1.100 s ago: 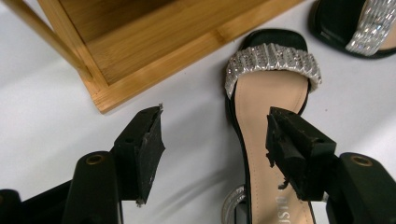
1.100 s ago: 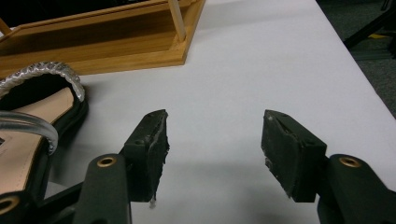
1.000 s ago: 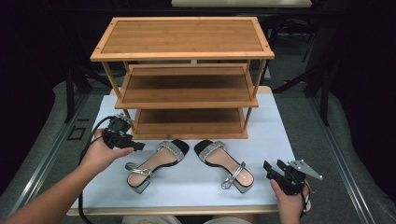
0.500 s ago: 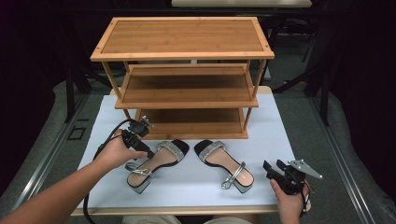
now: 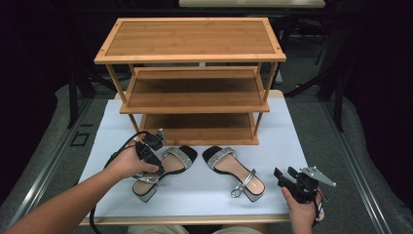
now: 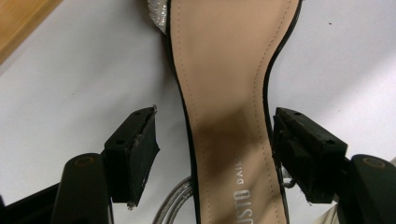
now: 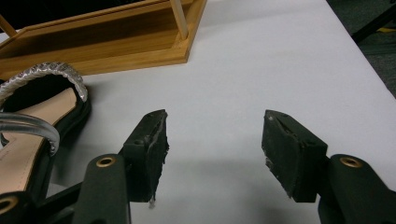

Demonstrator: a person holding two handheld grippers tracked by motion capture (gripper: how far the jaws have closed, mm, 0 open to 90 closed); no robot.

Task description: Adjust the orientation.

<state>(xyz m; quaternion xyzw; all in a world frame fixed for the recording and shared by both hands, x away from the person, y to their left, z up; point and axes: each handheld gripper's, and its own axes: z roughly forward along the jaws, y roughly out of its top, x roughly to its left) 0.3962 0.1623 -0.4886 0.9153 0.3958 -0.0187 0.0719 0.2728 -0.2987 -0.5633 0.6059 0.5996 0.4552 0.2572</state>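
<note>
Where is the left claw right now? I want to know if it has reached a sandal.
In the high view the left claw is over the left sandal, in front of the wooden rack; its jaws stand open astride the insole.

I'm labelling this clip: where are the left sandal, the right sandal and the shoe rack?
left sandal (image 6: 224, 107): left gripper view, tan insole.
right sandal (image 5: 233, 167): high view, insole.
shoe rack (image 5: 190, 38): high view, top shelf.

"USTO DAIL" on sandal insole (image 6: 229, 140)

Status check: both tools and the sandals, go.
Left tool open, straddling left sandal, not clamped. Right tool open, on bare table. Right sandal untouched. Nothing in the way.
</note>
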